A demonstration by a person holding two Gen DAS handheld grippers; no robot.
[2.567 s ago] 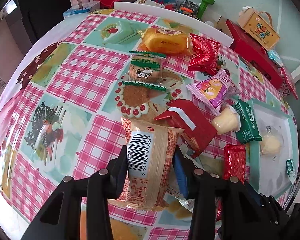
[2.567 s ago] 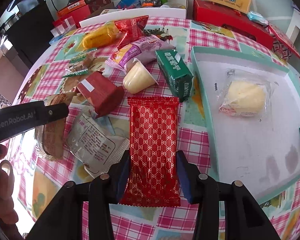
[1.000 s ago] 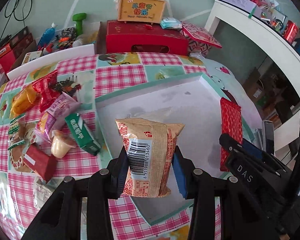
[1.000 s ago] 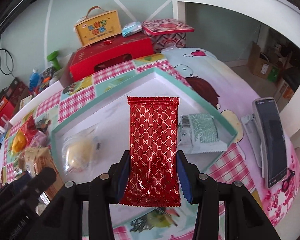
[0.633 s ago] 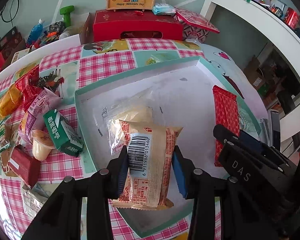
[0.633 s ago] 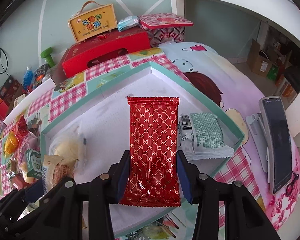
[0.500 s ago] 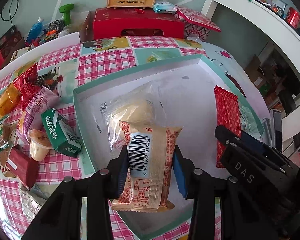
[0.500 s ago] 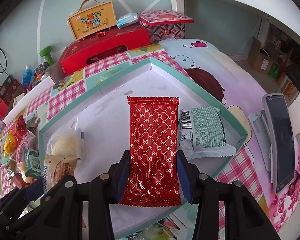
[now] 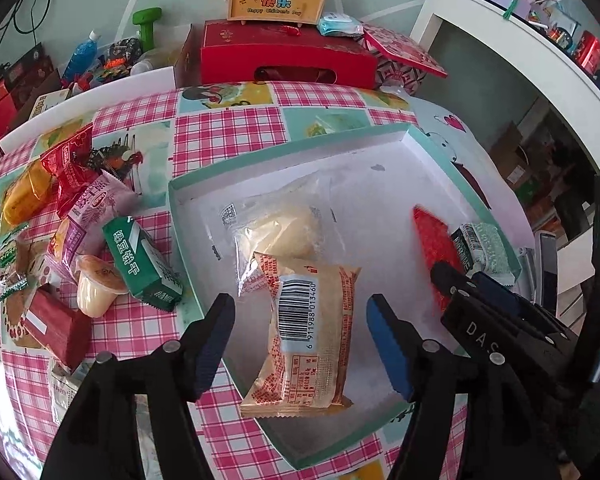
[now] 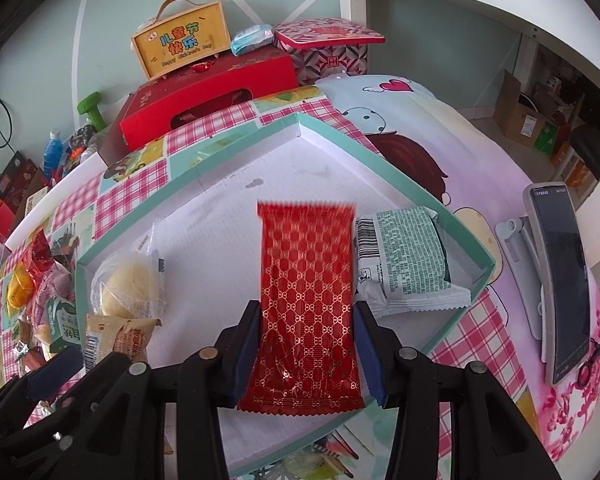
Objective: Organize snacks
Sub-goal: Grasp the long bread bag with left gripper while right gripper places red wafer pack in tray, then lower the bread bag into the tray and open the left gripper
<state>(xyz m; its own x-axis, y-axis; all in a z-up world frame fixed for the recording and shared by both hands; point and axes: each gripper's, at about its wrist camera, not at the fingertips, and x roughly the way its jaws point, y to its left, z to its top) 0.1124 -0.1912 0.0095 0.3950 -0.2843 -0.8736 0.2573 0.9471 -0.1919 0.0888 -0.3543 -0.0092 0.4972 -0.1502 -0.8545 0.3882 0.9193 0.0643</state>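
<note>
A shallow white tray with a teal rim (image 9: 284, 148) (image 10: 340, 128) lies on the checked tablecloth. My left gripper (image 9: 300, 316) is open, its jaws wide apart on either side of a tan barcode snack packet (image 9: 308, 336) that lies in the tray, partly over a clear-wrapped yellow bun (image 9: 276, 228). My right gripper (image 10: 306, 340) is shut on a red patterned packet (image 10: 308, 292) and holds it over the tray beside a green-and-white packet (image 10: 404, 260). The right gripper and red packet (image 9: 436, 240) also show in the left wrist view.
Several loose snacks lie left of the tray: a green carton (image 9: 140, 260), a jelly cup (image 9: 96, 288), a pink bag (image 9: 92, 208), red and orange bags. Red gift boxes (image 9: 276, 56) stand behind. A phone on a stand (image 10: 560, 280) is right of the tray.
My left gripper has opened and let go of the tan packet, which now lies in the tray. The red packet in my right gripper has come lower over the tray.
</note>
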